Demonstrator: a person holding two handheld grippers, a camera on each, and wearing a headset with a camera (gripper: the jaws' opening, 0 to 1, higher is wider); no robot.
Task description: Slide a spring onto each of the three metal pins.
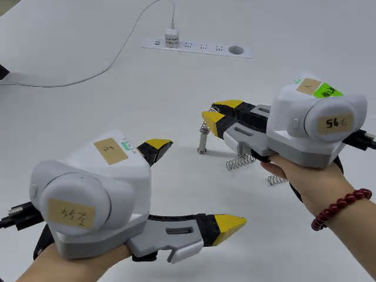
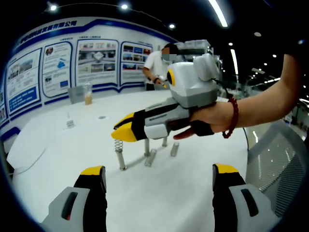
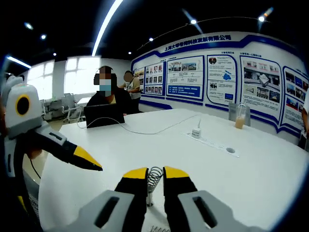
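On the white table (image 1: 117,106) in the head view, a spring (image 1: 204,127) is pinched by the right gripper (image 1: 216,111) at the top of an upright pin (image 1: 202,143). The left gripper (image 1: 197,183) is held spread wide, grasping nothing. The same pinch is seen in both gripper views.

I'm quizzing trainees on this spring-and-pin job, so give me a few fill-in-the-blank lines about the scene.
The right gripper is shut on a ___.
The left gripper has its jaws ___.
The pin below the right gripper stands ___.
A white charger sits in the ___ strip.
Missing words: spring; open; upright; power.
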